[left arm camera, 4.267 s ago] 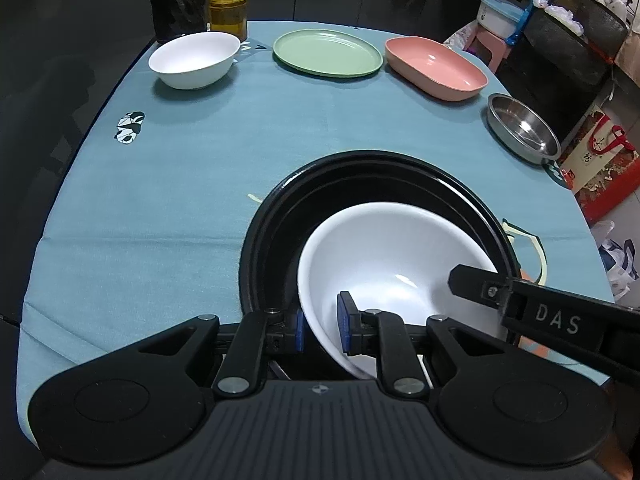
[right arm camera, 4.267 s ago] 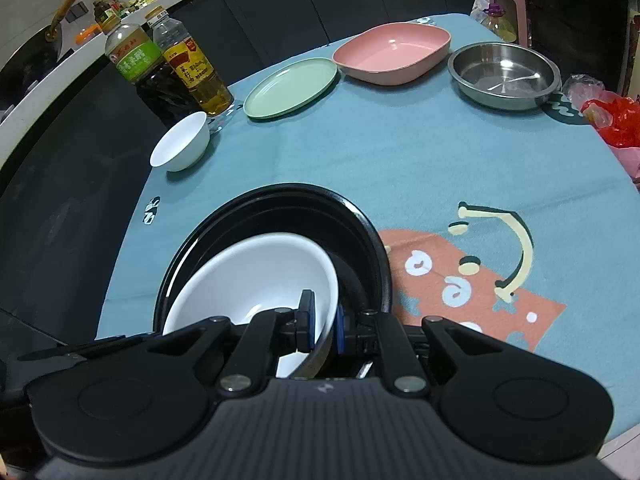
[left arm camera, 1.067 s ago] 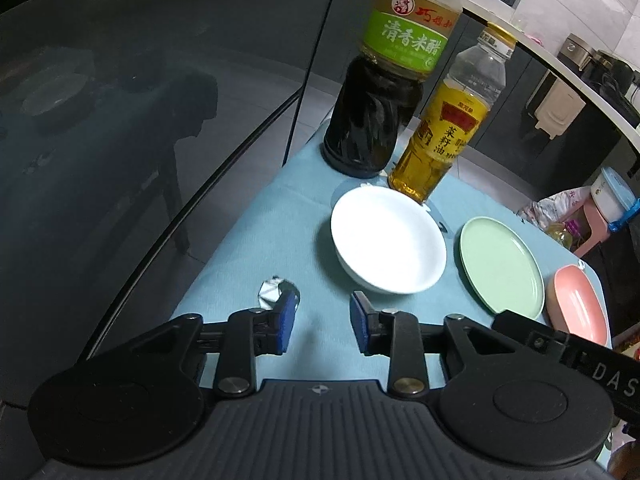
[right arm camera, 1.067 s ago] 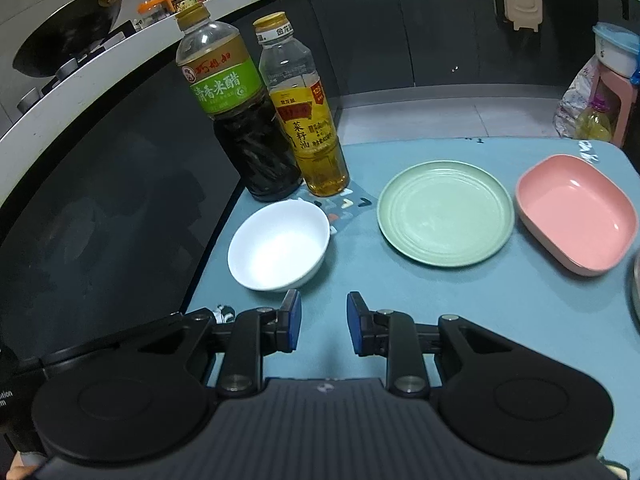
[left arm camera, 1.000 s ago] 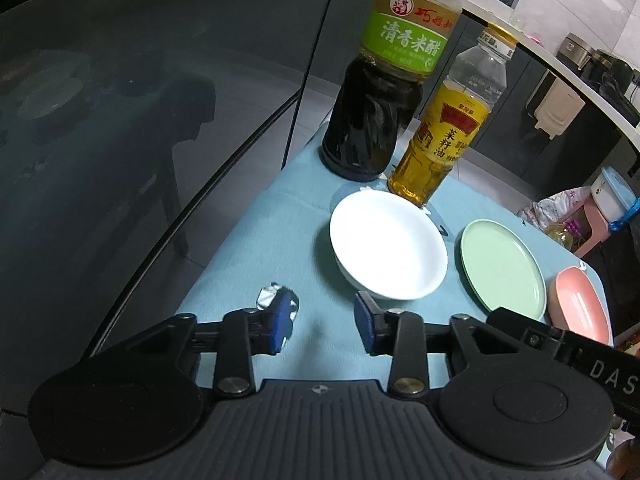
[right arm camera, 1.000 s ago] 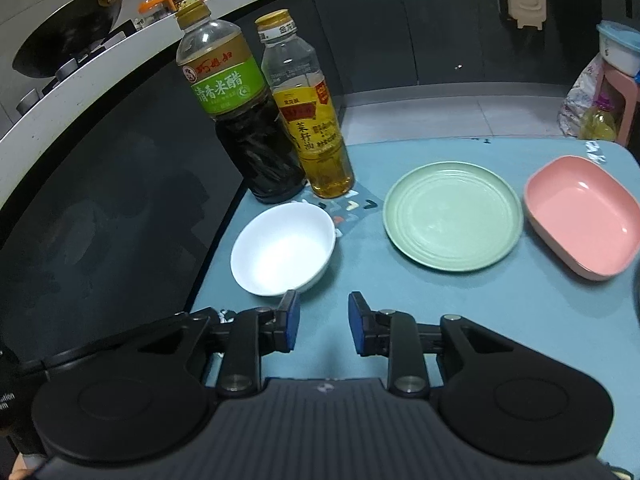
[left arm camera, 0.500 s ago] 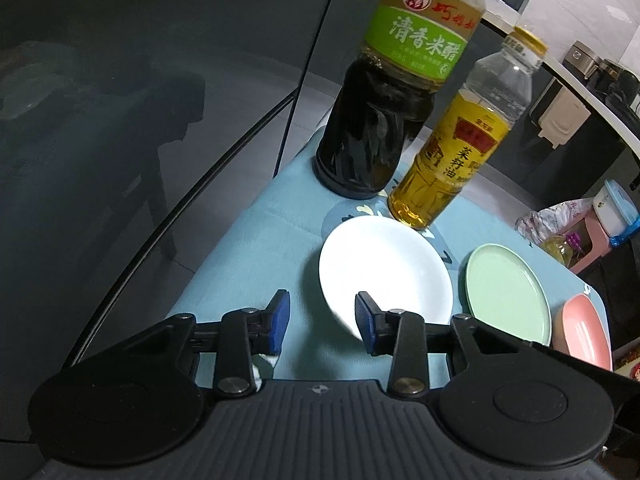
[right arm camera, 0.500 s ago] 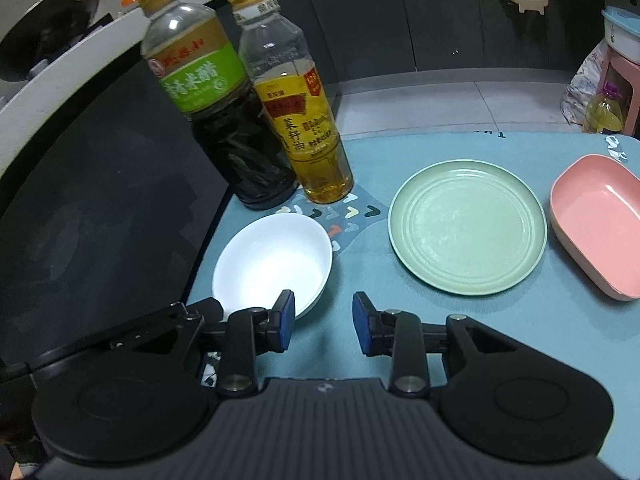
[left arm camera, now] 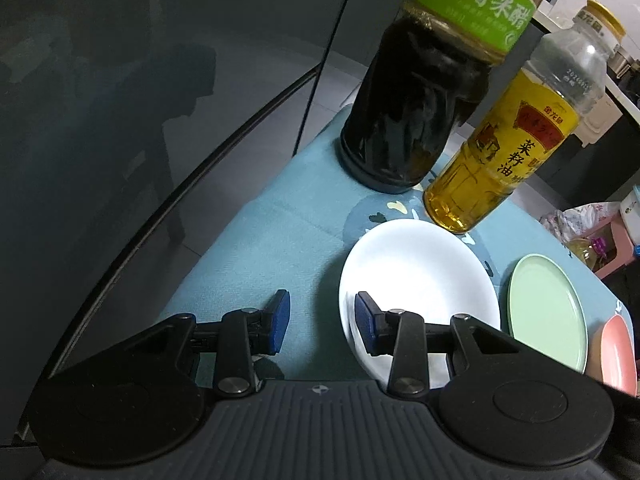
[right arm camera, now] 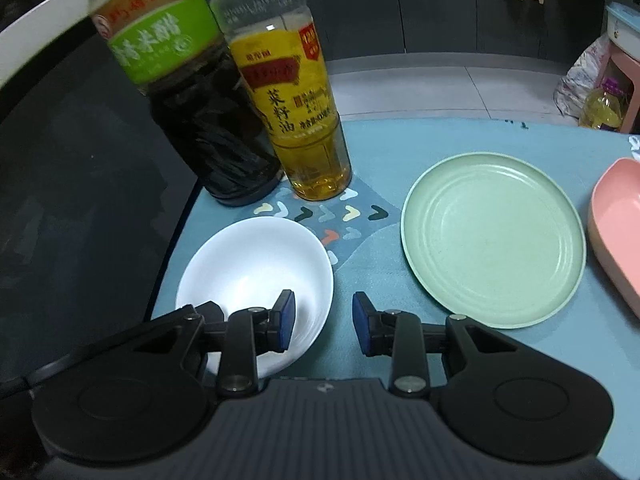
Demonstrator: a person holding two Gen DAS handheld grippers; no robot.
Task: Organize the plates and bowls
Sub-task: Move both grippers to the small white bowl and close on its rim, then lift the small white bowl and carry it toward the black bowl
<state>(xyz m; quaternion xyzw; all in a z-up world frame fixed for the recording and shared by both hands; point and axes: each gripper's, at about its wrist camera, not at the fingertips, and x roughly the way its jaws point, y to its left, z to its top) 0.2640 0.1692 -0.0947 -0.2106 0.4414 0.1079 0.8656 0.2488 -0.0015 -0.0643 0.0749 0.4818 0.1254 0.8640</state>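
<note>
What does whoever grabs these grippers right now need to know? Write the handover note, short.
Left gripper: open, straddling the left rim of the small white bowl, one finger inside, one outside.
Right gripper: open, straddling the same bowl's right rim.
The bowl sits on the blue tablecloth in front of the vinegar bottle and oil bottle. Green plate and pink dish lie to its right.
Done: nothing gripped yet.
Left: close on the rim, lift the bowl clear of the bottles, then deal with the plate and dish.
</note>
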